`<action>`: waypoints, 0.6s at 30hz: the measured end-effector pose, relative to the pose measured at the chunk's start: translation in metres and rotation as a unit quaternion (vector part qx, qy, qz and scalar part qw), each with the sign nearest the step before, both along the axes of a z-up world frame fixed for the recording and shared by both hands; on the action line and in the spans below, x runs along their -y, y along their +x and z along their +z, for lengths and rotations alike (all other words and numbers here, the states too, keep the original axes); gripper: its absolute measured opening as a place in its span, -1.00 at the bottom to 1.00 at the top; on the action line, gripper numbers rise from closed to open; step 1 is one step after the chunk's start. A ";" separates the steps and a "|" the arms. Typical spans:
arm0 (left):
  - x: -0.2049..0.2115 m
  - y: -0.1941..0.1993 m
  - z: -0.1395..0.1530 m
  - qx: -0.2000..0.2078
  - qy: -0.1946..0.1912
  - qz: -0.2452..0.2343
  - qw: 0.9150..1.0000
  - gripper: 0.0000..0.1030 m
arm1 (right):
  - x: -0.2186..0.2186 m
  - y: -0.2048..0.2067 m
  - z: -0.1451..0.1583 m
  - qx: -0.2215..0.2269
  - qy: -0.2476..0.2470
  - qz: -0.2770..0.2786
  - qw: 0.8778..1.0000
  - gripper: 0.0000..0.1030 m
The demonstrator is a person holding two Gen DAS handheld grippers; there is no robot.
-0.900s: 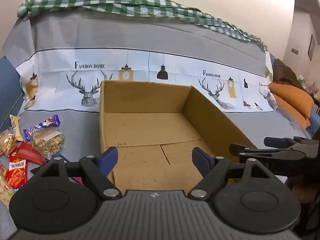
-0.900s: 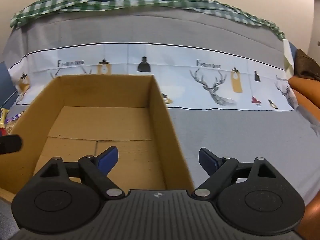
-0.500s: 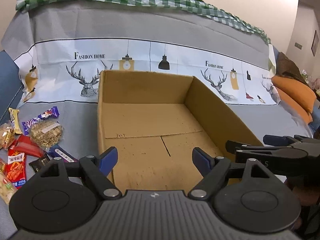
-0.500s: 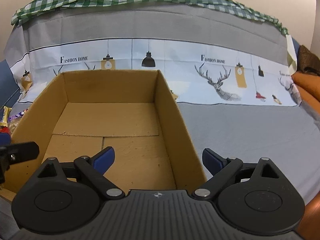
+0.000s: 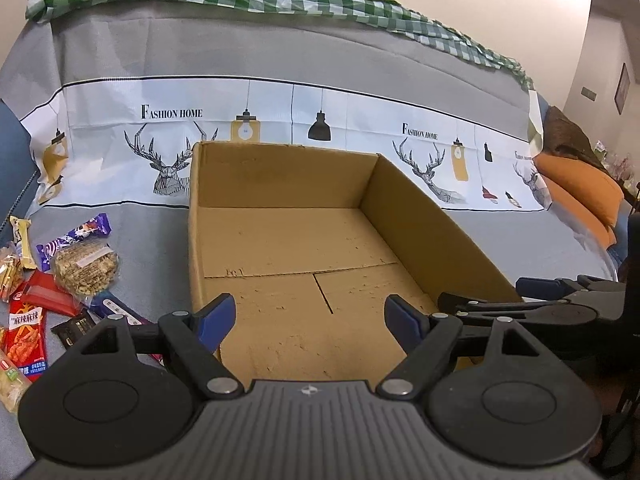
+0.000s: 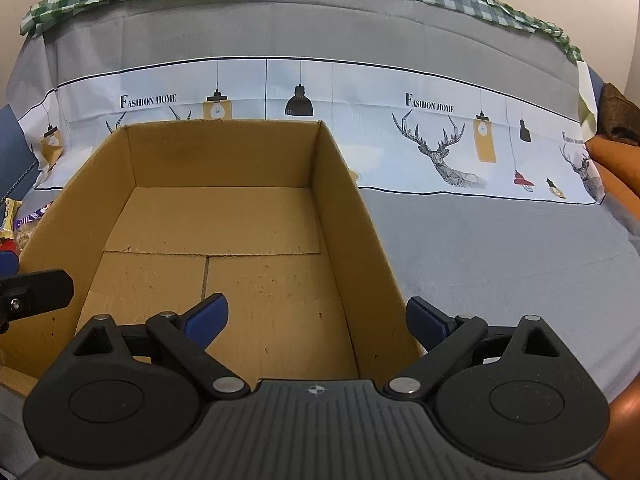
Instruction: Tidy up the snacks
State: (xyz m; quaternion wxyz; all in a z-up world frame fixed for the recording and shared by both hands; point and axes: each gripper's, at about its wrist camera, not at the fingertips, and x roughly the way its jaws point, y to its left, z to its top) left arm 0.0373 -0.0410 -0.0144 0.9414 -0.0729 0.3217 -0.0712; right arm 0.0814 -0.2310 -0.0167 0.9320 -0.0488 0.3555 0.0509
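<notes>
Grey cloth [image 5: 152, 240] with a deer-print band covers the sofa. On it sits an open brown cardboard box [image 5: 280, 184], nothing inside. The pile of wrapped snacks [image 5: 60, 276] lies just left of the box. Left gripper [image 5: 310, 318] hovers over the box's near end, fingers spread, holding nothing. Right gripper [image 6: 318, 318] straddles the box's right wall, fingers wide apart, gripping nothing.

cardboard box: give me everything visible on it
The cardboard box is plain brown, open-topped and rectangular, with no top flaps visible. It is empty; the bottom flaps meet in visible seams and the floor looks scuffed. It sits upright on the grey cloth, with snacks lying apart on one side. Neither pair of tongs touches it.
</notes>
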 end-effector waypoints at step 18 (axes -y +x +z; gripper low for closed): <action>-0.015 -0.009 0.006 0.013 -0.019 -0.016 1.000 -0.31 | -0.009 -0.003 0.004 0.014 0.022 0.012 1.000 0.46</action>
